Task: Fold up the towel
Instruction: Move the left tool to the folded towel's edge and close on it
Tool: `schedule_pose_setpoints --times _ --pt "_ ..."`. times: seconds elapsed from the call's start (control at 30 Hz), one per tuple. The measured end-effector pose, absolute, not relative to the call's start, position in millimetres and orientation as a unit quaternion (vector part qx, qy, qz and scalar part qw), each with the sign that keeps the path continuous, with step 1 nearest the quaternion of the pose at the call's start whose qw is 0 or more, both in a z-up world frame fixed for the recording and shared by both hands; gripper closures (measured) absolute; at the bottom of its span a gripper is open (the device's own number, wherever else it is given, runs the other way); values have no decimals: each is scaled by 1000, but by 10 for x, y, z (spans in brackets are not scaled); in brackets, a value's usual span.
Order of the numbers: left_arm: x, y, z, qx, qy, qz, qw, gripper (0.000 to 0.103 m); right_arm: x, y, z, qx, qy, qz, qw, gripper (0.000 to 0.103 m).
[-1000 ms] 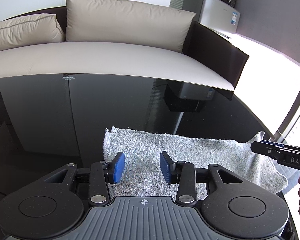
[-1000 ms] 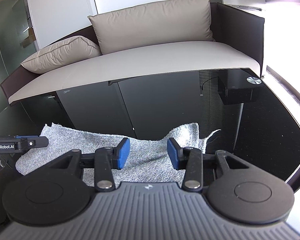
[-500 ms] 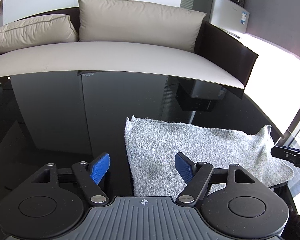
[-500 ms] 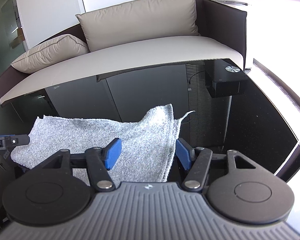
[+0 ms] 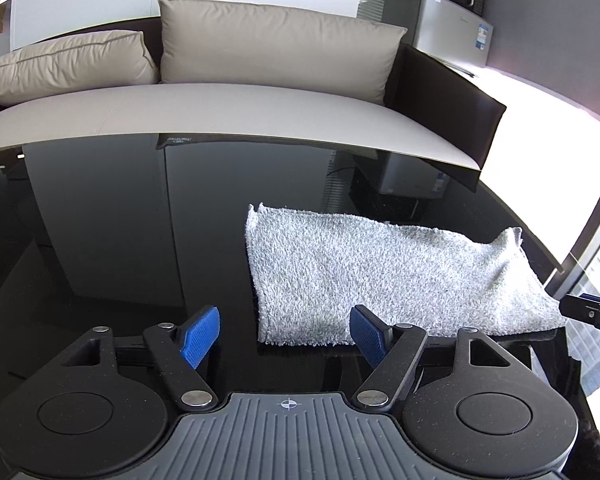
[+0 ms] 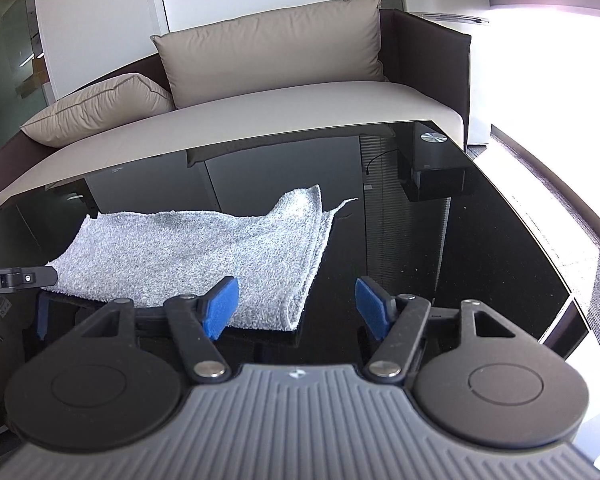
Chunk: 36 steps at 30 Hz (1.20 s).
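Left hand-held gripper (image 5: 285, 330): jaws spread wide, holding nothing, poised just short of the towel's near left corner. Right hand-held gripper (image 6: 296, 306): likewise spread and empty, its left pad over the towel's near right corner.

Towel (image 5: 380, 276): grey terry, lying on the black glass worktop (image 5: 100, 240) just beyond both grippers. We note layered edges along its right side in the right wrist view, so it already lies doubled at least once; whether further folds are wanted we cannot tell. Far right corner stands peaked.

Handling, in our judgement: light, soft and limp, liable to slide on the glossy glass. Best taken at the corners or along the layered edge, pinching all layers together.

Beyond the towel: sofa (image 5: 240, 112) with two beige cushions.
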State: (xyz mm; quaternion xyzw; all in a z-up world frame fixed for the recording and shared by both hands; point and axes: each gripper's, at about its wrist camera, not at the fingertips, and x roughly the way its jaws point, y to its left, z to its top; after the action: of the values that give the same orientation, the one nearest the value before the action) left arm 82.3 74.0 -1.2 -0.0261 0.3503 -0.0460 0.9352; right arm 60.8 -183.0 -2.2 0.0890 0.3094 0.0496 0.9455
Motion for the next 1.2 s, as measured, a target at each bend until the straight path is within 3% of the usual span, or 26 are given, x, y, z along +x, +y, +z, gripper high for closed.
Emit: schedule_pose_setpoints --times 0.37,0.6,0.9,1.13,1.2 --pt "816 736 -23 -26 350 -51 935 41 578 -1742 -30 69 314 63 945 35" --pt "820 756 -29 -35 356 -57 932 54 561 -1735 -39 74 323 69 941 36" --pt "834 784 -44 -46 361 -54 930 56 623 -1734 -81 91 336 72 935 51" --pt "842 780 -53 -47 359 -51 931 59 626 -1731 -81 91 337 71 934 52" --pt "846 773 -57 -45 359 -51 931 67 626 -1734 -79 91 337 70 934 52"
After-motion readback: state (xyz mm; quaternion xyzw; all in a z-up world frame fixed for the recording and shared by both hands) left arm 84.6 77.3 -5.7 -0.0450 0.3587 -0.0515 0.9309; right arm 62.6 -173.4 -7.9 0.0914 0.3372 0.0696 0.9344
